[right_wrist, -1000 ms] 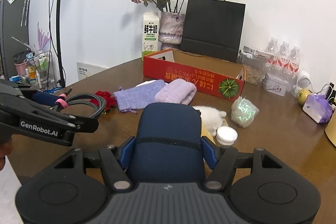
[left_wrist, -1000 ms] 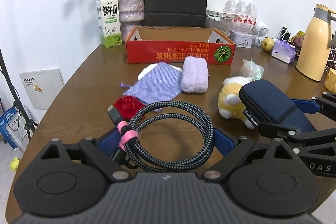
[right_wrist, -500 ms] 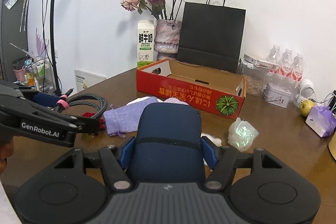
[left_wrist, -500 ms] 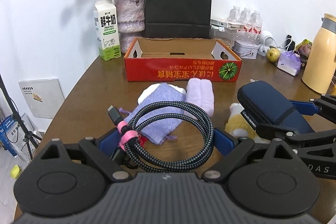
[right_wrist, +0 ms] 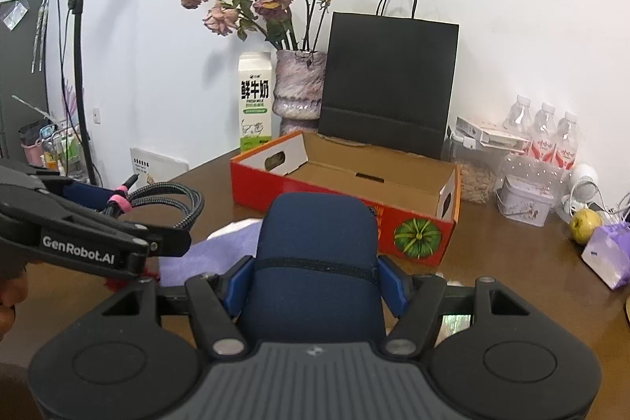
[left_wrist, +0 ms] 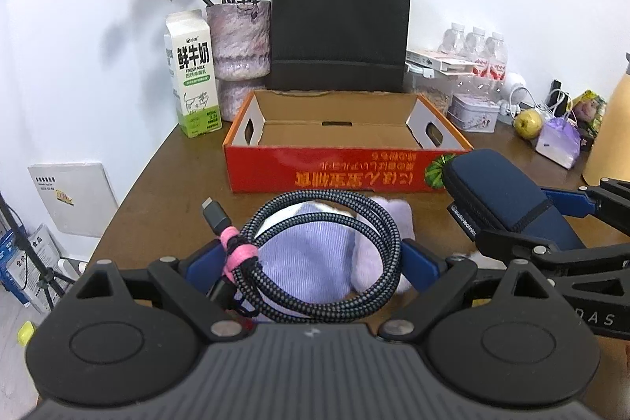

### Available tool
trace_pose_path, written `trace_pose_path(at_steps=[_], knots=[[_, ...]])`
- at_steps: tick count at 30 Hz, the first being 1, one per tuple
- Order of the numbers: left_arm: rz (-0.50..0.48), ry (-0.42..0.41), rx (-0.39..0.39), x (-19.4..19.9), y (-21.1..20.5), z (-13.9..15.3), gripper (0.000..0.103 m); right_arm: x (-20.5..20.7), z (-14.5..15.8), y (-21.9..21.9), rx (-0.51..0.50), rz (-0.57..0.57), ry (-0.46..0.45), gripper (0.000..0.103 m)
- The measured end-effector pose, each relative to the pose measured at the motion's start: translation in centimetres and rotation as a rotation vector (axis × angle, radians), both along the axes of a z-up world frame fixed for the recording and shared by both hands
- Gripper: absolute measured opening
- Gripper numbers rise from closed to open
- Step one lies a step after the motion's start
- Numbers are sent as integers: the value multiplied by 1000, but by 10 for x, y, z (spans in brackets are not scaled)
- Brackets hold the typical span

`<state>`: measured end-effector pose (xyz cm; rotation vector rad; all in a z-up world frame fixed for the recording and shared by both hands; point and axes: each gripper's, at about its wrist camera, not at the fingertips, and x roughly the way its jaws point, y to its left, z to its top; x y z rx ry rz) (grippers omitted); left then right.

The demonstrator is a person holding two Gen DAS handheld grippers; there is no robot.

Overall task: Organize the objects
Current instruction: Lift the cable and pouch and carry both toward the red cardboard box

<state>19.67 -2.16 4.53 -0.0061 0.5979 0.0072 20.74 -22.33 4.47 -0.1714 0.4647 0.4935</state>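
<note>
My left gripper (left_wrist: 311, 260) is shut on a coiled grey braided cable (left_wrist: 327, 197) bound with a pink tie, held above the table. Through the coil I see a purple pouch (left_wrist: 311, 254) and a lilac fluffy roll (left_wrist: 393, 211) lying on the table. My right gripper (right_wrist: 317, 286) is shut on a navy zip case (right_wrist: 315, 243), which shows at the right of the left wrist view as the navy case (left_wrist: 500, 191). An open red cardboard box (left_wrist: 334, 176) stands just ahead of both; what shows of its inside is bare cardboard. The right wrist view also shows the cable (right_wrist: 173, 191) at the left.
Behind the box stand a milk carton (left_wrist: 193, 73), a vase of dried roses (left_wrist: 240, 42) and a black paper bag (left_wrist: 338, 26). At the back right are water bottles (left_wrist: 476, 46), a tin (left_wrist: 472, 113), a green fruit (left_wrist: 527, 123) and a purple packet (left_wrist: 559, 140). A tripod pole (right_wrist: 78, 65) rises at the left.
Both grippers have moved forward and slightly up toward the red box, still holding the cable and the case. The plush toy and red flower have slipped out of view beneath them.
</note>
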Motion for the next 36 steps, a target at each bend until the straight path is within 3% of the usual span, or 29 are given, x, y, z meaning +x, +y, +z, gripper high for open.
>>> trace_pose_path(at_steps=[36], knots=[[37,-28,-2,177,7,29,94,172,21,23,-13,-13,-29,65]])
